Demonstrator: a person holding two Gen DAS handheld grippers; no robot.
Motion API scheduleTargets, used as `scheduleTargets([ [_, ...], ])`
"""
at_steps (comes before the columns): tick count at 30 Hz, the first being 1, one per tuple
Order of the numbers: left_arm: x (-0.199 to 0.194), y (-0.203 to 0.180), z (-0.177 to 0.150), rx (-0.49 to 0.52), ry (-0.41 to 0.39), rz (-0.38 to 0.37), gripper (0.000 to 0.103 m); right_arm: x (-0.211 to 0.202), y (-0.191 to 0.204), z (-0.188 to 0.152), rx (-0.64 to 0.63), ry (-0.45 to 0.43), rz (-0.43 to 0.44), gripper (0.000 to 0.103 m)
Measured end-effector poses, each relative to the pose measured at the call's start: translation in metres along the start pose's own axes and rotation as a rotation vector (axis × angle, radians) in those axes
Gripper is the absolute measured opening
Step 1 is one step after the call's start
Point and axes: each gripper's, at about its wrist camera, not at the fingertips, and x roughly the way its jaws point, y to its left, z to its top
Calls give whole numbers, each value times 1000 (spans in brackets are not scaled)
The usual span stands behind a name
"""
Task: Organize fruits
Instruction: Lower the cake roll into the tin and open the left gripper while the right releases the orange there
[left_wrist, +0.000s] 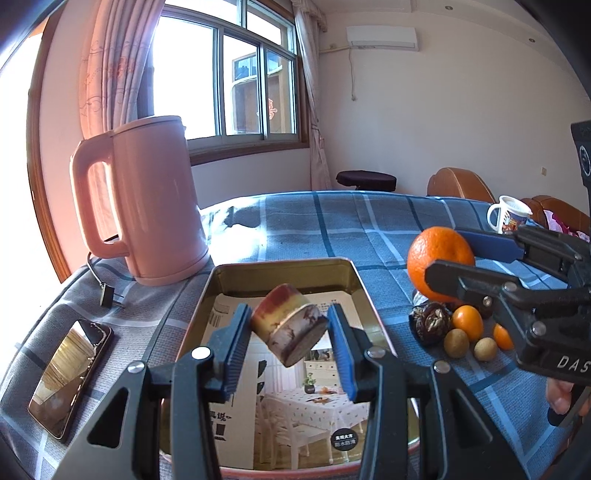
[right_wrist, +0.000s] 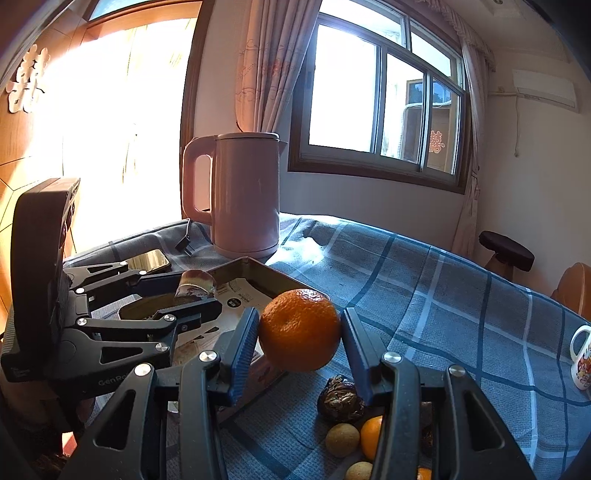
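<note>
My left gripper (left_wrist: 290, 323) is shut on a short cylindrical chunk (left_wrist: 284, 325) with a red and yellow side and a pale, mottled cut face. It hangs tilted above the open metal tray (left_wrist: 280, 264), which is lined with a printed sheet. My right gripper (right_wrist: 301, 326) is shut on a large orange (right_wrist: 299, 328), held above the checked cloth just right of the tray (right_wrist: 258, 264). In the left wrist view the orange (left_wrist: 439, 254) and right gripper (left_wrist: 448, 256) are at the right. The left gripper (right_wrist: 192, 291) and chunk (right_wrist: 195, 286) are also in the right wrist view.
Small fruits lie on the cloth under the orange: a dark wrinkled one (left_wrist: 432, 321), a small orange one (left_wrist: 467, 321) and brownish round ones (left_wrist: 456, 343). A pink kettle (left_wrist: 155, 206) with its plug (left_wrist: 107, 295) stands behind the tray. A phone (left_wrist: 70, 373) lies left; a mug (left_wrist: 509, 218) far right.
</note>
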Motion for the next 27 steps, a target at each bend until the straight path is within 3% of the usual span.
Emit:
scheduleTargets([
  [15, 15, 18, -1, 6, 86, 43, 44, 35, 26, 8, -44, 59, 75, 48],
  [27, 31, 26, -3, -11, 165, 30, 44, 57, 35, -6, -39, 136, 95, 48],
])
